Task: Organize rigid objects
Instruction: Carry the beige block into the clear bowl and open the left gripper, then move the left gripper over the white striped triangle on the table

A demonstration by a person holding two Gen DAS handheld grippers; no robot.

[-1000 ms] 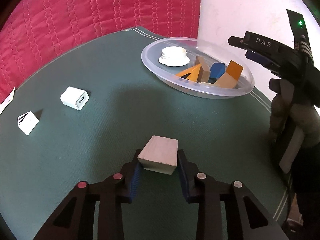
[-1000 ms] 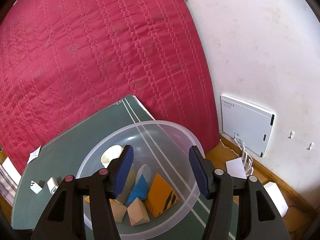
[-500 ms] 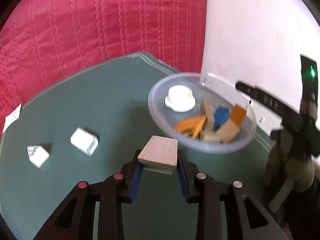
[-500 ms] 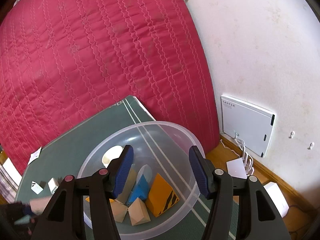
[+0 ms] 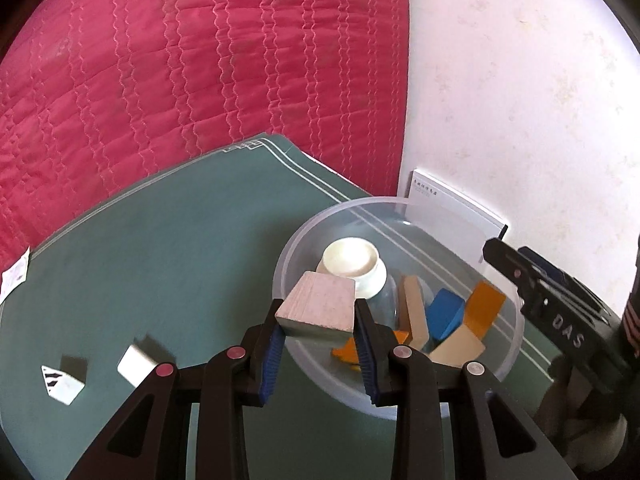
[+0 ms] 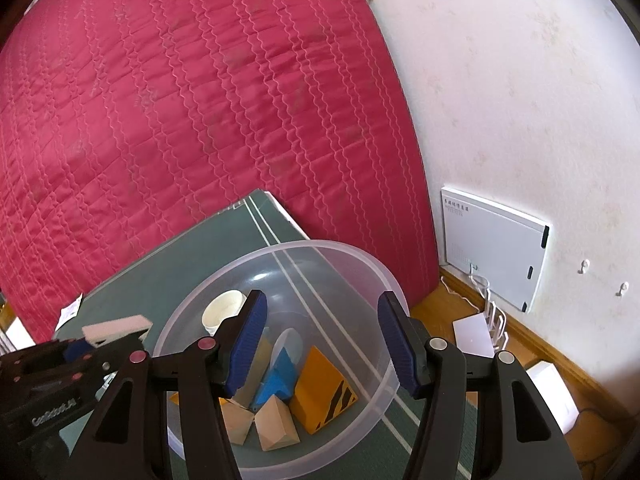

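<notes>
My left gripper is shut on a pale wooden block and holds it in the air at the near left rim of a clear plastic bowl. The bowl holds a white cup and several wooden blocks, among them a blue one and an orange one. My right gripper hangs open over the same bowl with nothing between its fingers. In the right wrist view the left gripper with the pale block shows at the bowl's left side.
A green mat covers the table. On it at the left lie a white charger cube and a small white block with black stripes. A red quilted cover hangs behind, and a white wall with a flat white box stands right.
My left gripper has carried the pale block up and to the right, from over the open mat to the bowl's near rim. The right gripper has stayed where it was.
</notes>
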